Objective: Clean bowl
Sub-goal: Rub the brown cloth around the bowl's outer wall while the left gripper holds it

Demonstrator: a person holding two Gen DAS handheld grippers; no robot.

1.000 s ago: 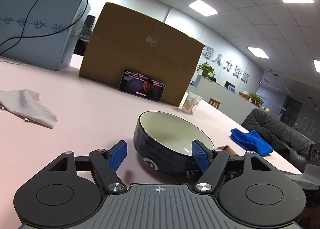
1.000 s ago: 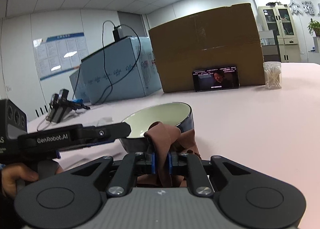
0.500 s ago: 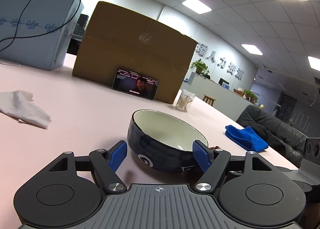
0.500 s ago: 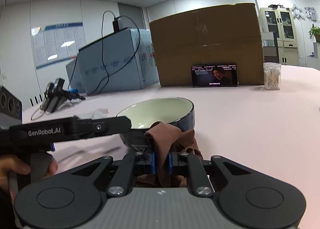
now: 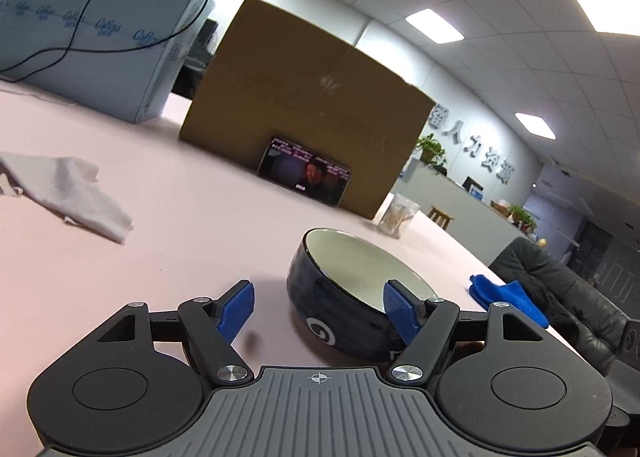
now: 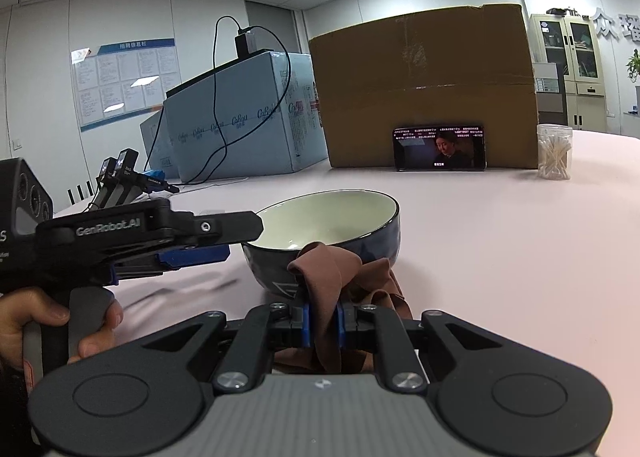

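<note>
The dark blue ceramic bowl with the cream inside [image 5: 352, 297] sat upright on the pale pink worktop [image 5: 180, 217], and we were right at the setup stage: nothing wiped yet, as far as we could judge. Our left hand-held gripper [image 5: 318, 311] had its blue pads spread wide. One pad was just inside the rim on the near side, the other out over bare worktop, so it wasn't gripping anything. The right hand-held gripper [image 6: 322, 323] was clenched tight on a bunched brown cloth [image 6: 332, 277], which drooped just in front of the bowl's near wall.

Next move, we reckoned, called for the left one to close on the rim to steady the bowl, then the cloth to lift over the edge and go down inside. Slippy glaze, so a firm pinch would matter.

Pose-wise, both grippers pointed a bit downward at the bowl, left one coming in from the side, with a hand [image 6: 44, 333] wrapped round its grey handle.
</note>
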